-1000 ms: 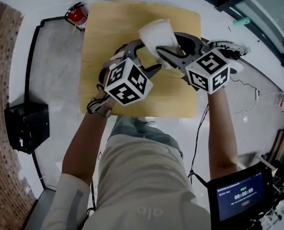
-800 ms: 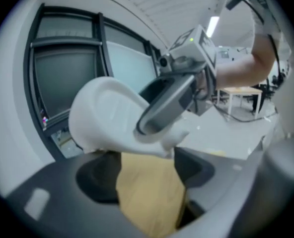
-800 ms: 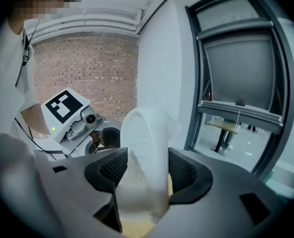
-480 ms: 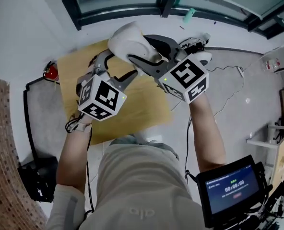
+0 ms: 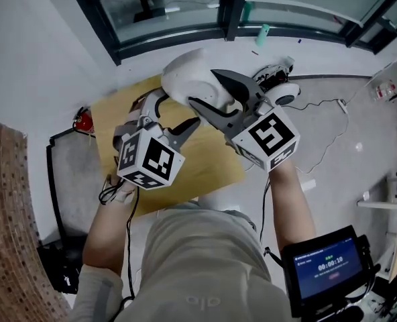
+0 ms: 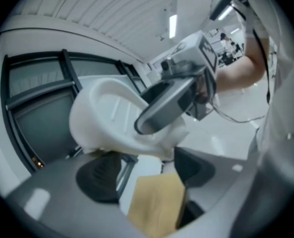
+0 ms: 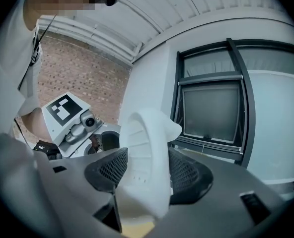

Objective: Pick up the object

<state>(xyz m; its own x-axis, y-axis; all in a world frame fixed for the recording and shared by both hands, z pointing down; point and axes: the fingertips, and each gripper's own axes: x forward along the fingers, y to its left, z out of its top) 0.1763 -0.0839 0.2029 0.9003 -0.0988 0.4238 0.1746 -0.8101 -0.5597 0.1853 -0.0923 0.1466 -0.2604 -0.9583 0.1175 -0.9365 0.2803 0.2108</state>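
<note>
The white plastic scoop-shaped container [image 5: 184,78] hangs in the air high above the wooden table [image 5: 208,163]. My right gripper [image 5: 202,88] is shut on it, one finger inside its hollow and one outside. In the right gripper view the container's ribbed wall [image 7: 146,157] stands squeezed between the two mesh pads [image 7: 110,170]. My left gripper [image 5: 178,108] reaches in from the left beneath it, jaws set wide, their tips clamping the container's lower end [image 6: 112,118]. The right gripper's grey finger [image 6: 164,105] shows across the container in the left gripper view.
A dark-framed window [image 5: 185,12] runs along the wall ahead. A red fire extinguisher [image 5: 83,121] stands left of the table beside a dark floor mat [image 5: 68,180]. Cables and a white round device [image 5: 284,92] lie on the floor to the right. A tablet screen [image 5: 326,270] sits at lower right.
Both grippers have risen together with the white container between them. The table has dropped away below, and the head view has swung up to take in the window.
</note>
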